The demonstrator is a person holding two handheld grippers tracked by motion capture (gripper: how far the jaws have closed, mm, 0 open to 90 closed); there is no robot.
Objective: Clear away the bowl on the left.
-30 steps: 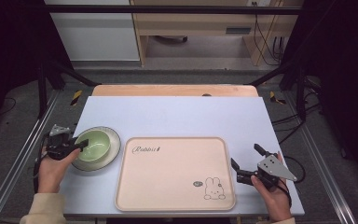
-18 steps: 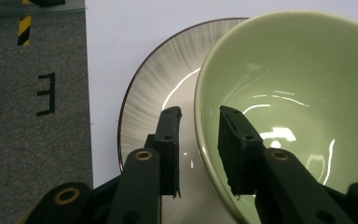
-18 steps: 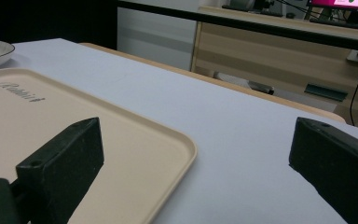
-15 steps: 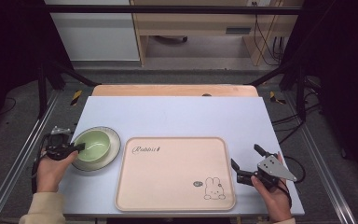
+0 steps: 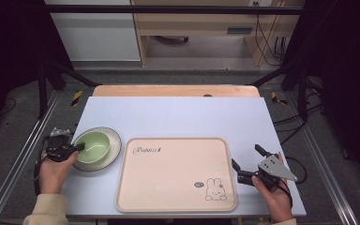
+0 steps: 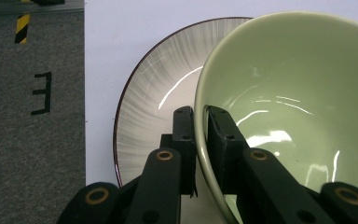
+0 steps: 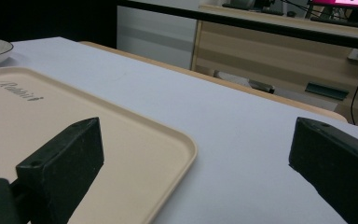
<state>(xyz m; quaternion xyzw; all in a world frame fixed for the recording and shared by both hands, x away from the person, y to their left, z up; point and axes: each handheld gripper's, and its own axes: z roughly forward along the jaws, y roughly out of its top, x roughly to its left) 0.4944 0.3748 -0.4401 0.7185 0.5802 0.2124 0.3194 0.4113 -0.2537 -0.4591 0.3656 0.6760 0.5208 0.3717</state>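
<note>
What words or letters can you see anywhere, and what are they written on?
"Rabbit": in curly script on the beige tray, near its far left corner; it also shows in the right gripper view, partly cut off.
"E"-like black mark, turned backwards: on the grey floor beside the table, seen in the left gripper view.
Small mark beside the tray's rabbit drawing: too small to read.

Left tongs (image 5: 77,148) are clamped nearly closed, while right tongs (image 5: 246,161) sit low with jaws spread wide.
</note>
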